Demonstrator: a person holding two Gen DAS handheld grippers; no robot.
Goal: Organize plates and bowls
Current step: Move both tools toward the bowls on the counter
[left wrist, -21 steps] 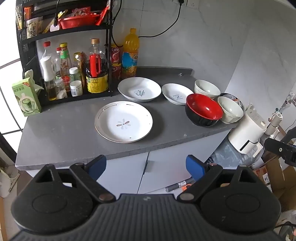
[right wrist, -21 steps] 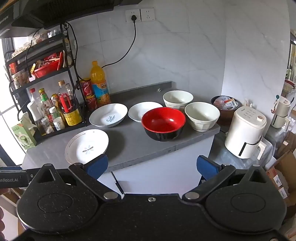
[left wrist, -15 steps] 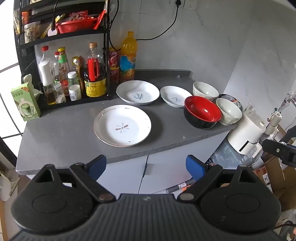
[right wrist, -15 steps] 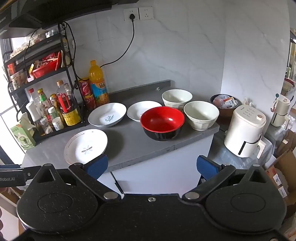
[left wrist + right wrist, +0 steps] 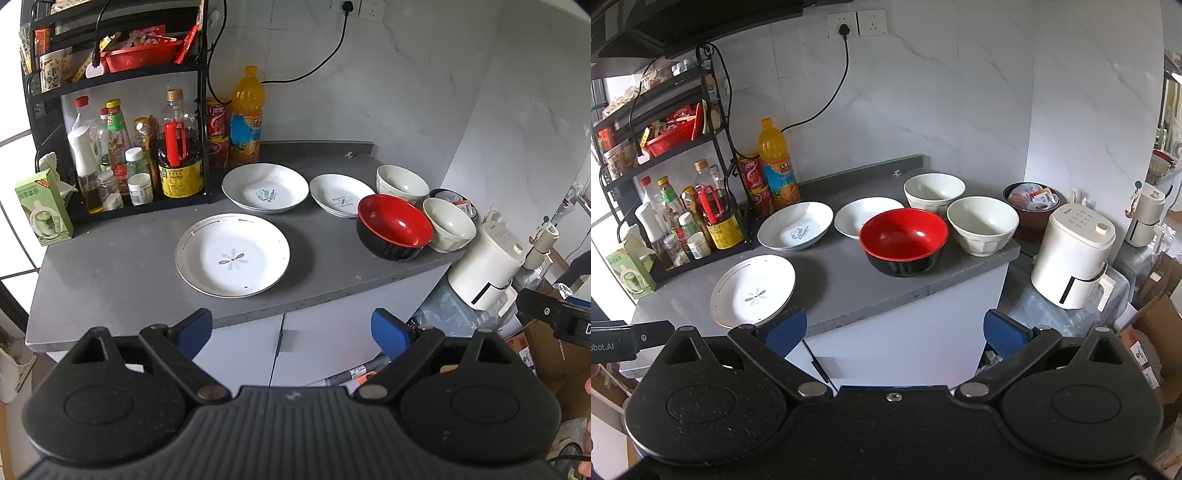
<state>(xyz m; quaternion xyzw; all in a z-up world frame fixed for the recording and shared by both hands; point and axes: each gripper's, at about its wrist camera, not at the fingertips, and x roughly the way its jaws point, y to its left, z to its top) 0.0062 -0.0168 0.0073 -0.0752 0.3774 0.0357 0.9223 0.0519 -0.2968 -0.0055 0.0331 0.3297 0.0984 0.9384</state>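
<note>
Both tongs (image 5: pixel 291 330) (image 5: pixel 892 330) wide open, empty.

Place: a home kitchen
Showing it: grey countertop (image 5: pixel 129 266) bearing dishes, rack (image 5: pixel 122 110) holding sauce bottles, tiled wall, air fryer (image 5: pixel 1075 254) standing nearby

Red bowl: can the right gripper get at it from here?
Probably yes. The right gripper is open and empty, short of the counter edge; the red bowl sits near that edge with nothing in front, white bowl just beside.
</note>
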